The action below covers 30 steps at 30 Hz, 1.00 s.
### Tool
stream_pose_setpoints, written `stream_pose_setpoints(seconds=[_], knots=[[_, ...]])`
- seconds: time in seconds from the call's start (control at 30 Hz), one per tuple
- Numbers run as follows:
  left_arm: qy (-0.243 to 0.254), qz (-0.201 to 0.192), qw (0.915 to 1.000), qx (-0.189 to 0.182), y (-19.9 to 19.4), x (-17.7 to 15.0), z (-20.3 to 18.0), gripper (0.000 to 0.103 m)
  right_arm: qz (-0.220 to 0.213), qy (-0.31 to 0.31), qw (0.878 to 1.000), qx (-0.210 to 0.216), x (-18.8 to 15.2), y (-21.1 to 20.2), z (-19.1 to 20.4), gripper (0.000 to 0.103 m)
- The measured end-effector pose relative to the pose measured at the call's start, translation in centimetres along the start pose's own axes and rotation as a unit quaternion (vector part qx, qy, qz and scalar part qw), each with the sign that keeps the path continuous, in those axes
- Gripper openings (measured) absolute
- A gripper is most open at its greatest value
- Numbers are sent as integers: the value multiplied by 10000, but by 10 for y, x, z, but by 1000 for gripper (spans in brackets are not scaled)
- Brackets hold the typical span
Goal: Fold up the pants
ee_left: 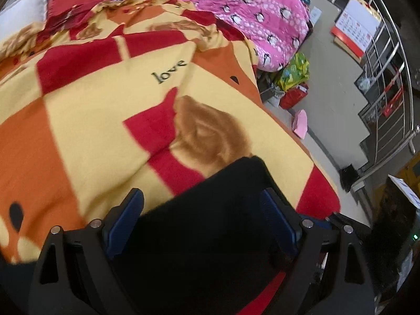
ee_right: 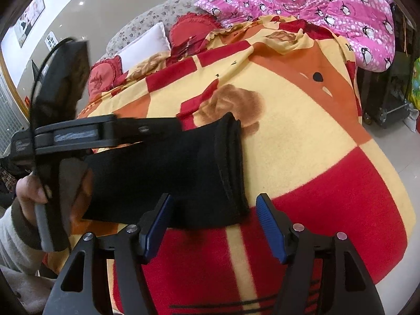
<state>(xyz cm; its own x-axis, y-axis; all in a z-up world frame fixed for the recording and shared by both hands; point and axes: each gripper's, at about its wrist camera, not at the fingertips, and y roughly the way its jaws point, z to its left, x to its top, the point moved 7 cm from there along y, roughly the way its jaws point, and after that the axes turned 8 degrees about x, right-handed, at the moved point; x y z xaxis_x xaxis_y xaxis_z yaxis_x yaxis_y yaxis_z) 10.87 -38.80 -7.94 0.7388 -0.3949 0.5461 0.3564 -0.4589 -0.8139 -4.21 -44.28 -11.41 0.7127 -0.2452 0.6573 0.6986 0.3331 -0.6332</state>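
Observation:
The black pants (ee_right: 170, 168) lie folded in a thick bundle on the yellow, red and orange blanket (ee_right: 302, 136). Their stacked edges face right in the right wrist view. My right gripper (ee_right: 214, 227) stands open at the bundle's near edge, and the bundle's corner lies between its blue pads (ee_right: 270, 228) without being pressed. A hand (ee_right: 29, 189) holds my left gripper (ee_right: 147, 131) over the far side of the pants. In the left wrist view the left gripper (ee_left: 203, 218) is open wide, with the dark pants (ee_left: 210, 236) spread below and between its fingers.
A pink penguin quilt (ee_left: 249, 8) is heaped at the bed's far end, beside red cushions (ee_right: 194, 29) and a white pillow (ee_right: 147, 44). To the right the bed drops to a grey floor (ee_left: 328, 99) with bags (ee_left: 294, 78) and a steel stair railing (ee_left: 388, 84).

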Motion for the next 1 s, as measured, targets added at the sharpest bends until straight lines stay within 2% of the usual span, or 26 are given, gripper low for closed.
stream_pose_setpoints(seconds=[0.23, 0.33, 0.4, 0.43, 0.47, 0.5, 0.57, 0.6, 0.67, 0.73, 0.83, 1.0], knots=[[232, 142, 9995, -137, 24, 11, -20, 91, -129, 112, 9997, 189, 0, 0, -1, 72], [384, 118, 9992, -55, 33, 13, -28, 91, -119, 8, 9997, 229, 2, 4, 3, 71], [484, 108, 9987, -132, 35, 14, -35, 91, -150, 22, 9995, 272, 4, 7, 4, 60], [541, 95, 9984, -162, 36, 14, -38, 90, -176, 33, 9996, 236, 5, 9, 4, 44], [626, 67, 9979, -126, 38, 14, -42, 90, -181, 53, 9996, 205, 6, 12, 2, 33], [800, -3, 9968, -20, 39, 12, -46, 86, -201, 97, 9994, 269, 7, 14, 1, 30], [1180, -88, 9929, 75, 40, 10, -56, 69, -221, 328, 9975, 584, 9, 19, 0, 20], [1308, -96, 9914, -18, 37, 7, -61, 54, -227, 388, 9969, 641, 9, 20, 0, 19], [1288, -89, 9916, -94, 32, 8, -61, 46, -271, 343, 9969, 649, 13, 19, 6, 18], [1038, -84, 9938, -401, 21, 12, -54, 35, -357, 207, 9966, 707, 20, 11, 19, 18], [648, -310, 9951, -674, -14, 24, -34, 34, -502, -91, 9951, 842, 33, 0, 46, 18], [252, -872, 9948, -468, -81, 28, 15, 34, -571, -657, 9873, 1328, 51, -6, 106, 18]])
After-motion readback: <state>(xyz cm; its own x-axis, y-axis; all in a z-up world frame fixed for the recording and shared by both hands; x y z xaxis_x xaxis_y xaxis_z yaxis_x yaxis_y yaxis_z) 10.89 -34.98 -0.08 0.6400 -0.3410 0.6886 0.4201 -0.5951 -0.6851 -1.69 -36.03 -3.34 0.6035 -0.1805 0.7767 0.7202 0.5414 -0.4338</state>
